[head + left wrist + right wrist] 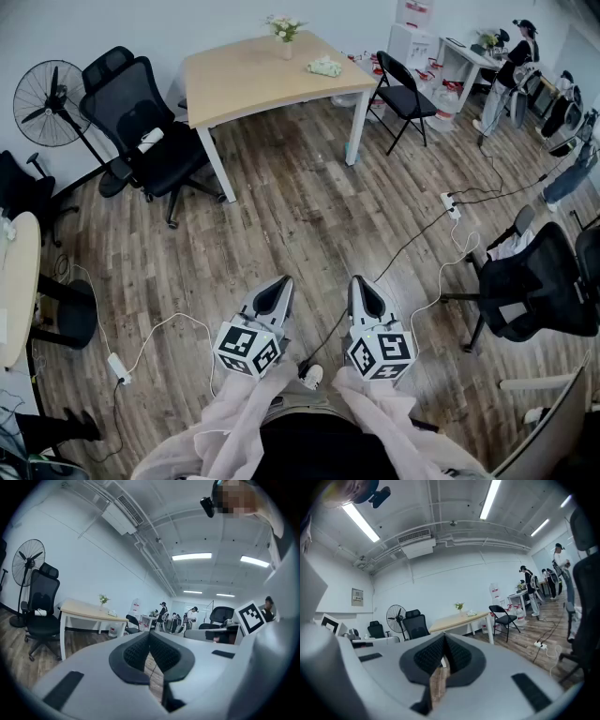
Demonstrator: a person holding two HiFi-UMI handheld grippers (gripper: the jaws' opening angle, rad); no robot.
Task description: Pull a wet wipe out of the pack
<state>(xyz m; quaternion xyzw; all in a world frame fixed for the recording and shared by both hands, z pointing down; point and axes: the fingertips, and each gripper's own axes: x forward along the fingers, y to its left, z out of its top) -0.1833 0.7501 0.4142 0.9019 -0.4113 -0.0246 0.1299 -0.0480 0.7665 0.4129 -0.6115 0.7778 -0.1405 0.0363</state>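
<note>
Over floor (309, 216) | left gripper (279, 283), right gripper (360, 282): both closed, empty | one fan (43, 103)

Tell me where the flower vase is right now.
In the head view, the flower vase stands at the far edge of the wooden table, just left of a pale green bundle.

Bright, even light falls from ceiling strip lamps (191, 556); shadows are soft. Fisheye distortion bends and darkens the edges; the near fingers (136, 653) look blurred.
</note>
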